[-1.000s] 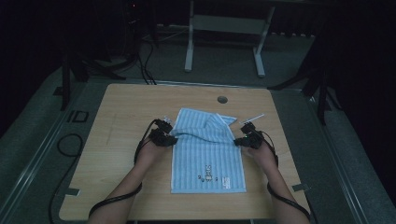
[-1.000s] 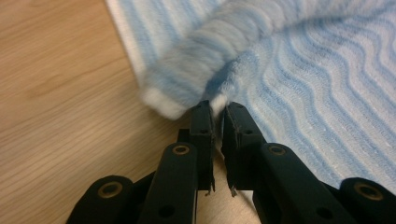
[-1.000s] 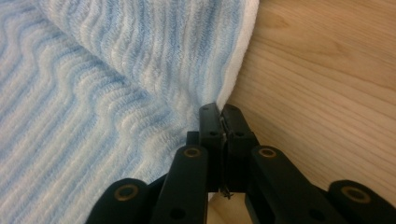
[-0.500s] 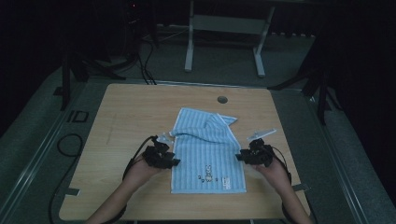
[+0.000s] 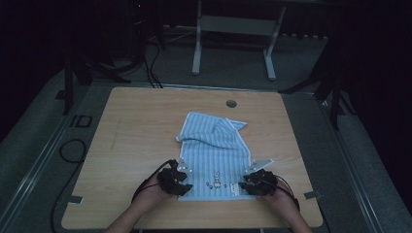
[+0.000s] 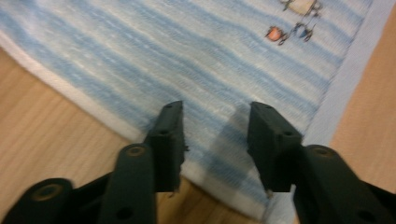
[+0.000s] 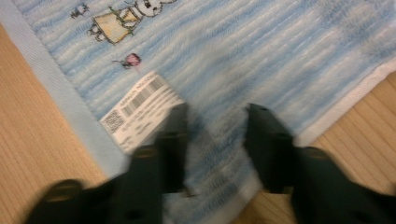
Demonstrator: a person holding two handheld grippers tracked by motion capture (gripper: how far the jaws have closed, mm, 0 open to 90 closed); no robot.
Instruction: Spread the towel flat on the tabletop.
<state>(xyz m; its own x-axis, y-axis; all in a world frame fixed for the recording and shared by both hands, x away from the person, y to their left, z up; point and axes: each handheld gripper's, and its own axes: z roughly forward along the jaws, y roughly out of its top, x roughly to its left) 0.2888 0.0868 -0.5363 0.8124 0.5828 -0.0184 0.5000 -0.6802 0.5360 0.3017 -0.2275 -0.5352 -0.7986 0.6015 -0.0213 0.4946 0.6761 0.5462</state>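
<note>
A white label [image 7: 142,108] lies on the blue striped towel [image 7: 261,51]; it carries a barcode and a square code, with small print too blurred to read. The marks on the towel's near end in the high view are illegible.

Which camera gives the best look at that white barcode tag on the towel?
The right gripper view: the tag lies close up, its barcode showing, on the towel. In the high view it is too small to tell; the left gripper view shows towel stripes and small pictures instead.
</note>
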